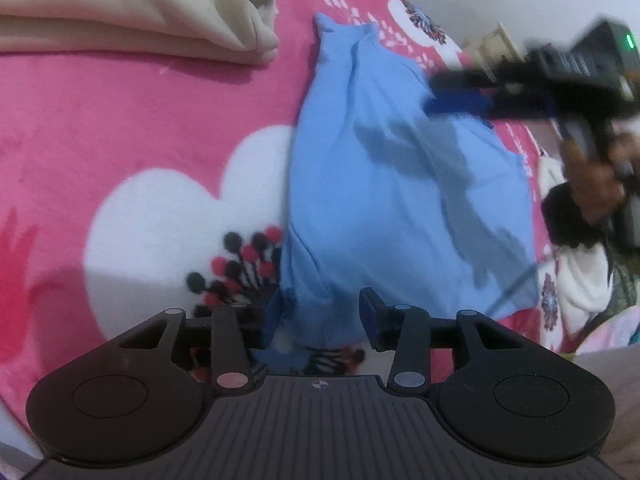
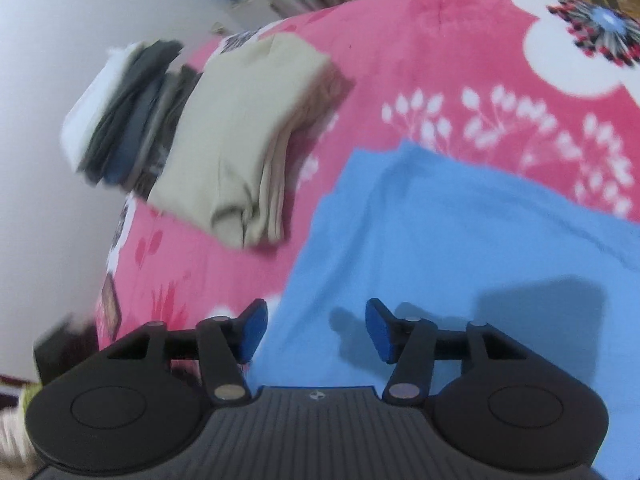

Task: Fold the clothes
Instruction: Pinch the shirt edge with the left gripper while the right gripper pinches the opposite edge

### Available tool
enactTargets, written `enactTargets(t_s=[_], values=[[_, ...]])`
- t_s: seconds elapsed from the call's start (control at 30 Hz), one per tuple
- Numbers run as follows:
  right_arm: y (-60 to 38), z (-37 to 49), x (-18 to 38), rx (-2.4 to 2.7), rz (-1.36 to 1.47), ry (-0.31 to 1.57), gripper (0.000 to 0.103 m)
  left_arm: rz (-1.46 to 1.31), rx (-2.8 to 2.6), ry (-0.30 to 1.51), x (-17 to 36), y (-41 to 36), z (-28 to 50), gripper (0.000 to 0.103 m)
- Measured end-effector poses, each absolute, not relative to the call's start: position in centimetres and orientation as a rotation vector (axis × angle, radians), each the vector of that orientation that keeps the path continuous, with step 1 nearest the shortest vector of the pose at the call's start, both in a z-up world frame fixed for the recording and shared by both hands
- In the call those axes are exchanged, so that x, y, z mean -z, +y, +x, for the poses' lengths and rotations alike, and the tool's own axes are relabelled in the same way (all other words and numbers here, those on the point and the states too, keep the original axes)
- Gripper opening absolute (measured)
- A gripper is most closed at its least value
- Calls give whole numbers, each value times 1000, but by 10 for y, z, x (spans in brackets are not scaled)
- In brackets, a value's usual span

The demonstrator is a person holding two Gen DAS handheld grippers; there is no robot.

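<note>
Lying spread on a pink flowered blanket [image 1: 140, 120] is one blue garment [image 1: 400, 200], with two grippers working over it. Its near edge is bunching up between the fingers of the left gripper [image 1: 320, 320]; the jaws are standing partly apart, and whether the pads are actually pressing the cloth is hard to tell, since folds are covering the left pad. The right gripper [image 2: 316, 330] is hovering above the flat blue cloth with its jaws apart and nothing between them, casting a shadow just ahead of its right finger.

Sitting ahead and to the left of the right gripper is one folded beige garment [image 2: 248, 128], well apart from the blue one. Beyond it, near the blanket's far edge, one stack of folded clothes [image 2: 128, 112] in white, dark grey and blue is resting against a pale wall; motion blur is making a piece count impossible. In the left wrist view, the beige garment is being cut off by the upper left border. The other gripper and the person's hand [image 1: 596, 176] holding it are appearing blurred at the right edge, over the far side of the blue garment.
</note>
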State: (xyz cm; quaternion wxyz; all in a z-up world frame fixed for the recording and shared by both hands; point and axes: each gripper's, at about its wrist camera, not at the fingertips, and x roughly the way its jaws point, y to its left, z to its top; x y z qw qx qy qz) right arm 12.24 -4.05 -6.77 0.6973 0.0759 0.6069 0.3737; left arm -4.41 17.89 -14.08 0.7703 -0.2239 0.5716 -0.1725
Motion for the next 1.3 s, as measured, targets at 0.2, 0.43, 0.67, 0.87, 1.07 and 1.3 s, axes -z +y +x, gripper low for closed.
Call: enactTargets(t_s=[0.2,0.43,0.67,0.87,1.07,1.3], values=[[7,147,84,-693,98,1393,63,-447,282,1218,144,161,-46,25],[47,136,104,-692,-85,1412,73,-382,401,1093,129,126,-51,8],[37,126,103,-703,-184,1339,38,-347,566,939,103,94,-49,7],[3,132,96,-719,-119,1314,9,-353,602,896,95,83,-46,7],[-44,138,64,-745,-3,1234,8,-367,676,857,81,66,-45,7],[-108,145,30,-715,62,1124,8,-322,827,846,65,13,-25,7]])
